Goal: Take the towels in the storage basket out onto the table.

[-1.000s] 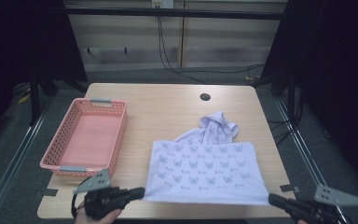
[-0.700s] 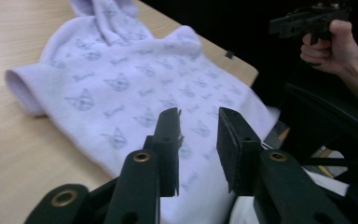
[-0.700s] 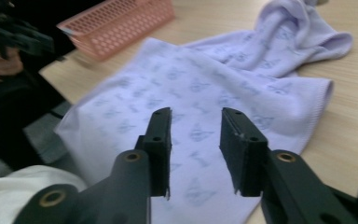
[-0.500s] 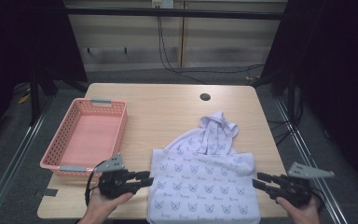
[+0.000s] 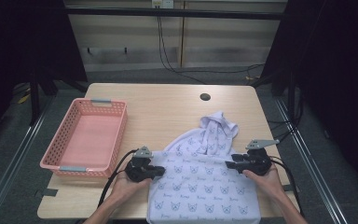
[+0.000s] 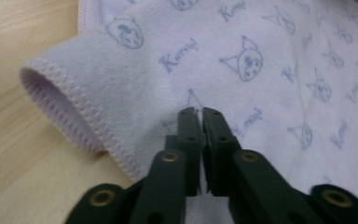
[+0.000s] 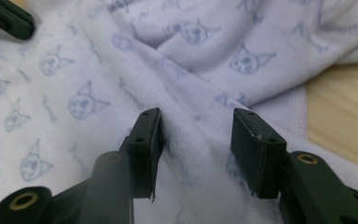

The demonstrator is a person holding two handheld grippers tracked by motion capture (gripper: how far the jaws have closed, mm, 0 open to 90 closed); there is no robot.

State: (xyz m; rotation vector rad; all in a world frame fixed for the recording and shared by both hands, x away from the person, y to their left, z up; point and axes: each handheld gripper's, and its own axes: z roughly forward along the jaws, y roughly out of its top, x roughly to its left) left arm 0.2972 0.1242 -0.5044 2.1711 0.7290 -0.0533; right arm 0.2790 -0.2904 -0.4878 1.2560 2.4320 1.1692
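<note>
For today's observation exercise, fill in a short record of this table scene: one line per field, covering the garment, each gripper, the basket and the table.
garment: white printed top lying on the table, sleeve cuff at its left edge, lower part over the near edge
left gripper: shut, tips at the cloth by the cuff
right gripper: jaws apart, just opening, a ridge of cloth between them
basket: pink basket at the left, nothing in it
table: wooden table, round hole near the far edge

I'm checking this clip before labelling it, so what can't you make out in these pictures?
- Garment: near hem cut off by the high view's bottom edge.
- Left gripper: jaws together; any pinched fabric is hidden by them in the left gripper view.
- Right gripper: cloth contact unclear in the blurred right gripper view.
</note>
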